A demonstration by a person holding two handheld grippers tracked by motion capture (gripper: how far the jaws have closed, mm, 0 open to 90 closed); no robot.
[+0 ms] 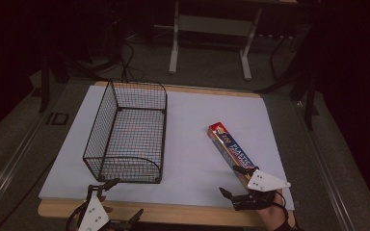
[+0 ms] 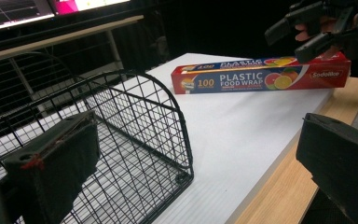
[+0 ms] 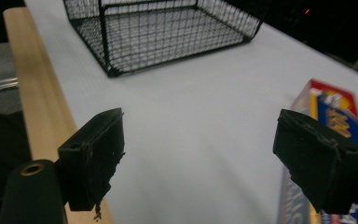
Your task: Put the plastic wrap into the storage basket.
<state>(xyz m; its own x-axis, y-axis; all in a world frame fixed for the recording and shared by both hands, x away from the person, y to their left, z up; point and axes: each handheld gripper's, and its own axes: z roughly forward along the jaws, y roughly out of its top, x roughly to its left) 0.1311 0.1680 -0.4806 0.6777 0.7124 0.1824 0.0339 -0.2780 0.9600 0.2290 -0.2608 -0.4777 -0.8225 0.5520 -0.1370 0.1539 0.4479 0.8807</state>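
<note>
Right gripper [image 1: 234,182] wide open and empty beside the long red-and-blue cardboard plastic-wrap box [image 1: 231,150], just off its right jaw, seemingly lined up for grasping; left gripper [image 1: 125,199] open too.

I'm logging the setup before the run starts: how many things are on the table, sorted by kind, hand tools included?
Wire baskets: 1, the black basket on the white sheet.
Food wrap boxes: 1, the red and blue box, lying flat.
Hand tools: 2, the left tool and the right tool, both open.
Total: 4
</note>
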